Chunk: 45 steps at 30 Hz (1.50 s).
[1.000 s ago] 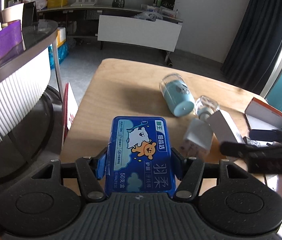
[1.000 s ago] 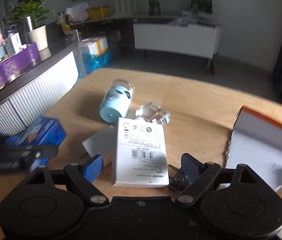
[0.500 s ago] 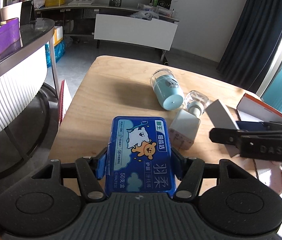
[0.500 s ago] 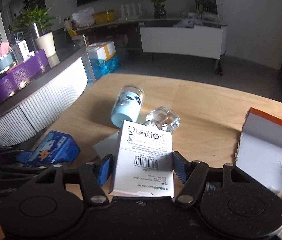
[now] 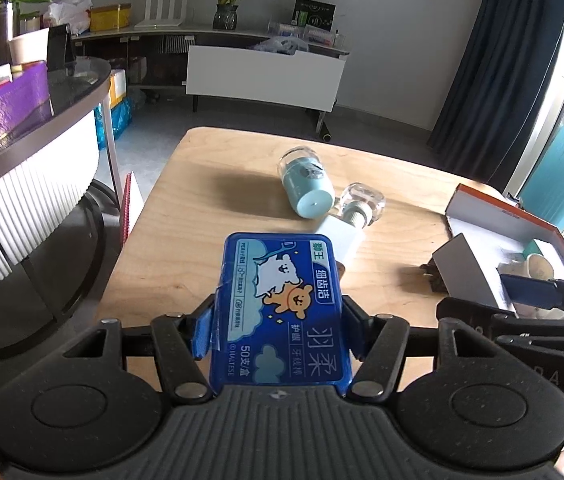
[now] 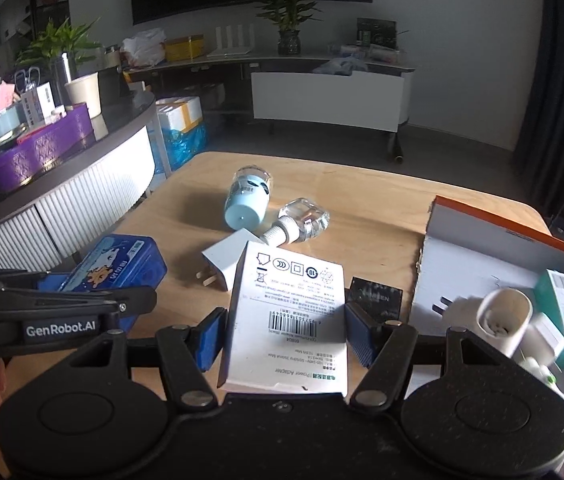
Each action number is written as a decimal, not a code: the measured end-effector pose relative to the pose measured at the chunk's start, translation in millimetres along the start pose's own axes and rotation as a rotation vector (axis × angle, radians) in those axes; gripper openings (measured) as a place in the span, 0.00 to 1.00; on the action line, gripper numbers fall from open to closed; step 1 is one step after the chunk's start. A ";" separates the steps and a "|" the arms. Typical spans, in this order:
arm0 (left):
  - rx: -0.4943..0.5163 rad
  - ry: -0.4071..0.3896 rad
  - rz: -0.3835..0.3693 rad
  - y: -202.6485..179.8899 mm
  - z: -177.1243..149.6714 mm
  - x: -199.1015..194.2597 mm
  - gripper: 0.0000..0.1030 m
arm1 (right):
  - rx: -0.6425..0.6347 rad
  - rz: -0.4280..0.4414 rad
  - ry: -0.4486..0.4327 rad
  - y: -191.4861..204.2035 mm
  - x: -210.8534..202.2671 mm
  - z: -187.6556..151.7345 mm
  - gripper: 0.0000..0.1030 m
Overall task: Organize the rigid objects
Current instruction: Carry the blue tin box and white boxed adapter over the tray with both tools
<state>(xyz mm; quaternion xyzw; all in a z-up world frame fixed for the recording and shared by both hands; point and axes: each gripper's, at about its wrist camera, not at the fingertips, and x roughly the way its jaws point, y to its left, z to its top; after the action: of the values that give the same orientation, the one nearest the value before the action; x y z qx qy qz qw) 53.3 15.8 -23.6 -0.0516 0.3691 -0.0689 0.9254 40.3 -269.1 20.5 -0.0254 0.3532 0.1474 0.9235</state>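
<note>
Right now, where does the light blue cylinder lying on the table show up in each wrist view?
Left wrist view: the light blue cylinder lies on its side above centre, beyond the blue tin that the left gripper holds.
Right wrist view: the cylinder lies left of centre, beyond the white box in the right gripper.
Shared landmark: the clear glass bottle just right of it.

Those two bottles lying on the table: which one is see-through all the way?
The smaller glass bottle with the ribbed white cap, lying nearer the orange-edged box. The other, a pale blue bottle, is clear only at its far end.
</note>
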 end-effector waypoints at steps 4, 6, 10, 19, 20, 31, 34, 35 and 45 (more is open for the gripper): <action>0.005 -0.009 -0.011 -5.0 -3.8 -9.9 0.61 | 0.015 -0.013 -0.018 1.9 -14.3 -3.8 0.74; 0.008 -0.013 -0.013 -7.6 -5.5 -14.0 0.61 | 0.019 -0.019 -0.021 2.4 -20.8 -6.4 0.74; 0.018 -0.023 -0.017 -12.1 -9.9 -21.4 0.61 | 0.031 -0.023 -0.037 1.3 -33.7 -11.7 0.74; 0.028 -0.037 -0.035 -22.6 -17.6 -34.5 0.61 | 0.043 -0.045 -0.066 1.1 -57.0 -22.0 0.74; 0.032 -0.041 -0.035 -24.0 -18.4 -35.9 0.61 | 0.044 -0.048 -0.070 1.2 -59.1 -22.9 0.74; 0.042 -0.062 -0.034 -27.5 -23.8 -46.5 0.61 | 0.066 -0.058 -0.105 -1.6 -78.5 -29.5 0.74; 0.043 -0.069 -0.036 -28.0 -24.3 -49.3 0.61 | 0.070 -0.056 -0.113 -1.5 -82.3 -29.7 0.74; 0.043 -0.071 -0.035 -28.5 -24.3 -50.1 0.61 | 0.070 -0.056 -0.115 -1.9 -83.2 -29.7 0.74; 0.055 -0.083 -0.044 -31.7 -26.9 -56.8 0.61 | 0.078 -0.058 -0.136 -4.8 -93.2 -33.2 0.74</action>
<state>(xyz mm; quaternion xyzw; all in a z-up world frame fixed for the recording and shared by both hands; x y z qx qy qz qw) -8.9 -7.2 0.0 -0.0372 0.3269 -0.0971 0.9393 -45.6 -302.4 56.9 0.0105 0.2941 0.1081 0.9496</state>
